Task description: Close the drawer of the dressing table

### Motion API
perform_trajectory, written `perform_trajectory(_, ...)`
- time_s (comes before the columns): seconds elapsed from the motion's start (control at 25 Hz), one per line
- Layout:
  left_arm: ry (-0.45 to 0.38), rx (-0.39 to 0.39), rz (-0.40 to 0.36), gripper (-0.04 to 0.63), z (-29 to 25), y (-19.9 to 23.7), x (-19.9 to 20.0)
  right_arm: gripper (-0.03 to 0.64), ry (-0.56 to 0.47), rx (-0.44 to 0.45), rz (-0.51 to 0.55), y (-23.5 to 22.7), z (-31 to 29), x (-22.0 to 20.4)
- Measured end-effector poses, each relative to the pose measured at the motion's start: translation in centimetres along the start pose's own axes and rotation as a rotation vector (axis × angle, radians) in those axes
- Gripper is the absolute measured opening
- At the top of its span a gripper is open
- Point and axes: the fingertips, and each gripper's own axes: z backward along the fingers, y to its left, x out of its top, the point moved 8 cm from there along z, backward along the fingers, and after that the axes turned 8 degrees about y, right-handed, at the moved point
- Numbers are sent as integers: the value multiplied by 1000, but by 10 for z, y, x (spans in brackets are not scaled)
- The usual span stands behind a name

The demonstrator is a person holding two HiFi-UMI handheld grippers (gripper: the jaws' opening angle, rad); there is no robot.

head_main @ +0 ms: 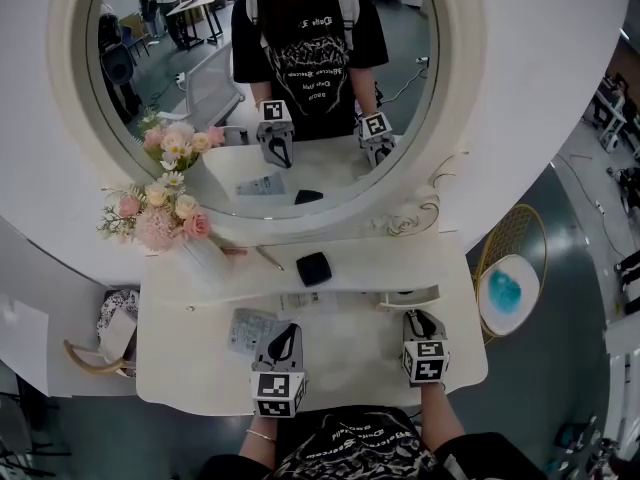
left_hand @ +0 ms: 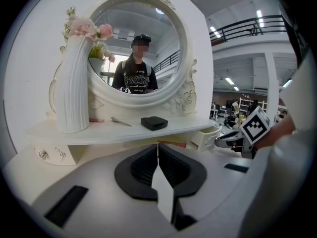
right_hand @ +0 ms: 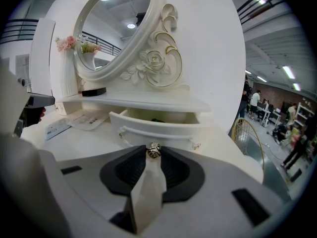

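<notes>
In the head view, a white dressing table point(head_main: 330, 368) with a round mirror point(head_main: 270, 68) stands under the person. A bunch of pink and cream flowers point(head_main: 160, 213) stands at the left of its raised shelf. A small black box point(head_main: 314, 268) lies near the shelf's middle, and printed papers point(head_main: 250, 328) lie on the tabletop below. The drawer point(head_main: 410, 296) sits under the right end of the shelf and is pulled out a little. The right hand-held gripper point(head_main: 418, 320) points at the drawer's front. The left hand-held gripper point(head_main: 286, 334) hangs over the middle of the tabletop, near the papers. In the left gripper view, the left hand-held gripper's jaws meet tip to tip with nothing between them. Beyond them are a ribbed white vase point(left_hand: 73, 88), a hair clip point(left_hand: 120, 121) and the black box on the shelf. In the right gripper view, the right hand-held gripper's jaws are clamped on the small metal knob point(right_hand: 153, 151) at the middle of the curved drawer front. The drawer stands open, with something dark just visible inside.
</notes>
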Motion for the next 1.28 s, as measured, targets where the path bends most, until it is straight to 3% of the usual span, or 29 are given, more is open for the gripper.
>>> perform_trajectory(1.28,7,0,6,20,-3,-1,-2,101,2,-10,-4,1,-4,4)
